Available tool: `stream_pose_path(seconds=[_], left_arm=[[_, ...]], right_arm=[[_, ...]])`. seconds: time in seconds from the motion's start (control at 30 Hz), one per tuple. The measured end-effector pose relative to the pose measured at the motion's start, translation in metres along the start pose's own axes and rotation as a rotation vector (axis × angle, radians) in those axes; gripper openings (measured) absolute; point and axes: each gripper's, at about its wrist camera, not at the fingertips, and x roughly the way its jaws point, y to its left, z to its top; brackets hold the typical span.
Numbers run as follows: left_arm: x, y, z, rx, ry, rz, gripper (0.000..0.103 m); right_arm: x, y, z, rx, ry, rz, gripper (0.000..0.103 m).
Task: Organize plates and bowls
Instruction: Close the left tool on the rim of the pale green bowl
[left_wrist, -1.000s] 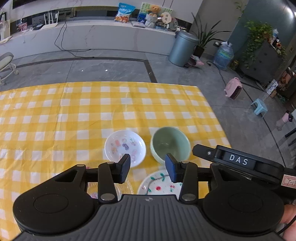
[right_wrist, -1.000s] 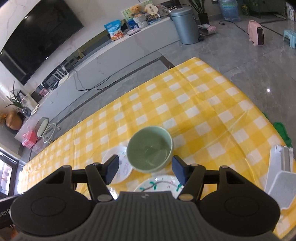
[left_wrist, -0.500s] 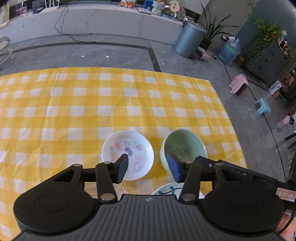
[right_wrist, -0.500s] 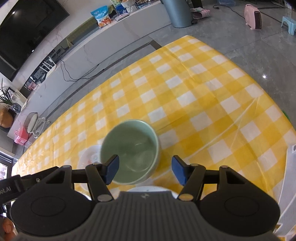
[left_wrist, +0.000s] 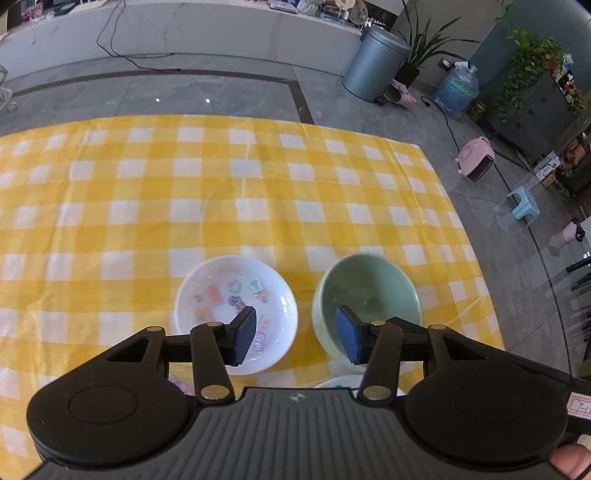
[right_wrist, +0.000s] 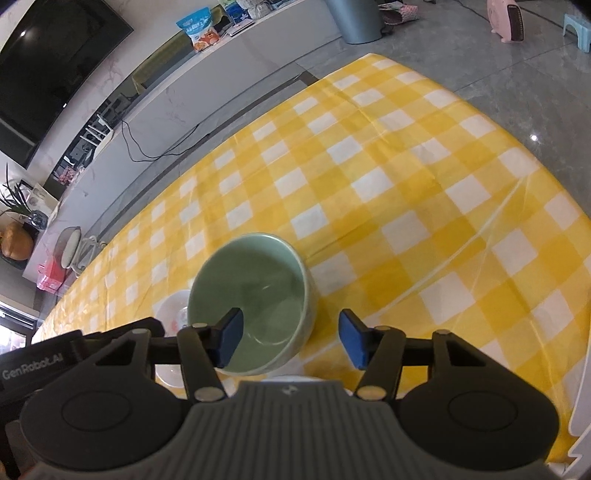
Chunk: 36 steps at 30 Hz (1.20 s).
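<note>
The left gripper hangs over the table with its fingers set moderately wide and nothing between them. Its left finger sits over the near right part of the white patterned bowl; its right finger sits over the near left wall of the green bowl. The two bowls stand side by side, apart by a narrow strip of cloth. Just below the fingers the rim of a white plate with green marks peeks out beside the gripper body.

The right gripper has its jaws closing, with the pads pressing on nothing. Its left finger is over the inside of the green bowl and its right finger is outside the bowl's right wall, so that wall lies in the gap. Left of the bowl, a slice of the white bowl shows, partly hidden.

Beyond the fingers the yellow checked tablecloth runs bare to the far and right edges. Past the edge lies grey floor, then a long low counter, a grey bin, potted plants, a pink heater and a small blue stool. A dark screen hangs on the wall.
</note>
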Motion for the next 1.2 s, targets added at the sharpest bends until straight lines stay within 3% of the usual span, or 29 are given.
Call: stream_pose_path(seconds=[0.3, 0.53, 0.97, 1.2], left_arm=[[0.025, -0.019, 0.002, 0.035, 0.030, -0.015, 0.055], [0.041, -0.029, 0.005, 0.066, 0.038, 0.023, 0.041], [0.059, -0.045, 0.003, 0.138, 0.038, 0.155, 0.012], [0.056, -0.055, 0.000, 0.177, 0.020, 0.195, 0.012]], right_arm=[[0.001, -0.011, 0.002, 0.031, -0.028, -0.019, 0.042], [0.013, -0.015, 0.001, 0.034, 0.000, -0.027, 0.037], [0.031, -0.024, -0.002, 0.120, 0.075, 0.072, 0.024], [0.031, -0.021, -0.005, 0.117, 0.070, 0.058, 0.018]])
